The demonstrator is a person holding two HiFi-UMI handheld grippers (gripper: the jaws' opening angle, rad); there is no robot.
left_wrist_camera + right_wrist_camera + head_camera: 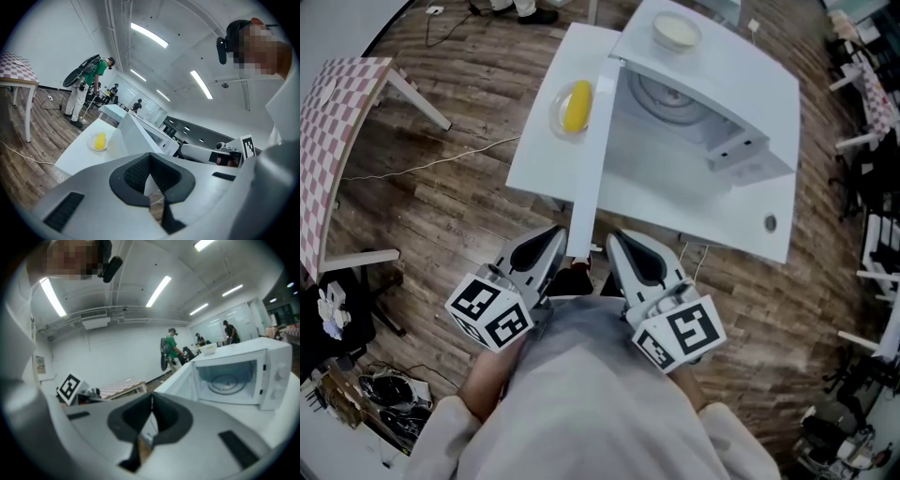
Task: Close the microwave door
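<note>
Before table point(536, 161): open microwave door point(589, 169) end-on between left gripper point(557, 236), right gripper point(615, 240), both closed, empty; plate point(554, 113) beside door.

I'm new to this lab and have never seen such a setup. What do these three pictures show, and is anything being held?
There is no robot here: a person holds a two-fingered tool in each hand. One picture comes from a camera on their head, looking down. The other two come from cameras riding on the left gripper and the right gripper, looking along the fingers. Both have their fingers together and hold nothing. In front stands a white table with a white microwave oven, its door swung open. A small round plate with a yellow oblong food item lies beside the door, and a pale bowl sits on top of the microwave.
</note>
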